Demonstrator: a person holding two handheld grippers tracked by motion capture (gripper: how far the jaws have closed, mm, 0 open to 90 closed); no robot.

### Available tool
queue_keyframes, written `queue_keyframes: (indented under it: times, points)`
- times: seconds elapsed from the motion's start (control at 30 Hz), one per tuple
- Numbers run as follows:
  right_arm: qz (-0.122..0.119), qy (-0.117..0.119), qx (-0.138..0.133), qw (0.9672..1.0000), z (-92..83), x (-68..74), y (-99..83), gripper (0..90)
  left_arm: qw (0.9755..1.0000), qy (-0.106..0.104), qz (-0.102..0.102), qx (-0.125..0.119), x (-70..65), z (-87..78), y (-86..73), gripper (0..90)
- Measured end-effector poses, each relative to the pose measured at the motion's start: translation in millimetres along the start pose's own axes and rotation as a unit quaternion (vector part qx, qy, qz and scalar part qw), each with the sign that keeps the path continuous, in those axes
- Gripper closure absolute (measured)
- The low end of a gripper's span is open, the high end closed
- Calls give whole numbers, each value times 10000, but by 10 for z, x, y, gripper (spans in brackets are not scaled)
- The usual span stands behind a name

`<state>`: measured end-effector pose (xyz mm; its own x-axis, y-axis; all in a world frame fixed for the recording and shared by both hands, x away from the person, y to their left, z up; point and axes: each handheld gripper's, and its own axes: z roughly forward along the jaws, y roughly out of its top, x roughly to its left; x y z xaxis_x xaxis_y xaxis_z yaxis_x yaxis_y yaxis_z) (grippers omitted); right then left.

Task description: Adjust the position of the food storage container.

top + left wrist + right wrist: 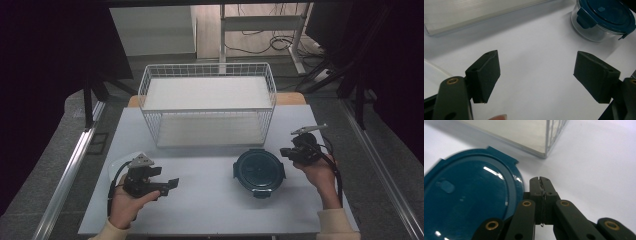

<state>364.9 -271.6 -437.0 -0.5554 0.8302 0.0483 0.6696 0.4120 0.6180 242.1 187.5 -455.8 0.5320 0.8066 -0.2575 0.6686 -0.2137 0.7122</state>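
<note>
While clamped empty, right claw [540, 180] just beside container [469, 195]

Counted on and over the white table [210, 200]

One wire basket [207, 102] with two shelves stands at the back; one round glass container [259, 171] wears one blue lid [607, 13]; one white plate [120, 162] sits at the left edge. Two grippers: the left gripper [172, 184] and the right gripper [285, 151], each in one hand.
</note>
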Motion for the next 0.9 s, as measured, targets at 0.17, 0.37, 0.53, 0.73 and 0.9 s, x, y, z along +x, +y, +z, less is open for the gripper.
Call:
queue_keyframes:
  times: [0.17, 0.37, 0.53, 0.73, 0.9]
  points:
    - [-70, -63, 240, 9997, 111, -46, -2, 897, 9991, -393, -157, 23, 0, 16, -2, 209]
    - [-362, -47, 607, 9975, 223, 25, -18, 897, 9995, -307, 11, -28, -96, -27, 23, 204]
    - [-437, -101, 652, 9969, 229, 55, -20, 898, 9997, -231, 50, -44, -100, -32, 24, 204]
    - [-409, -99, 690, 9967, 201, 64, -47, 900, 9997, -244, 16, -32, -92, -14, 20, 205]
    - [-403, -76, 729, 9965, 185, 83, -58, 900, 9997, -241, 13, 0, -94, 19, 16, 205]
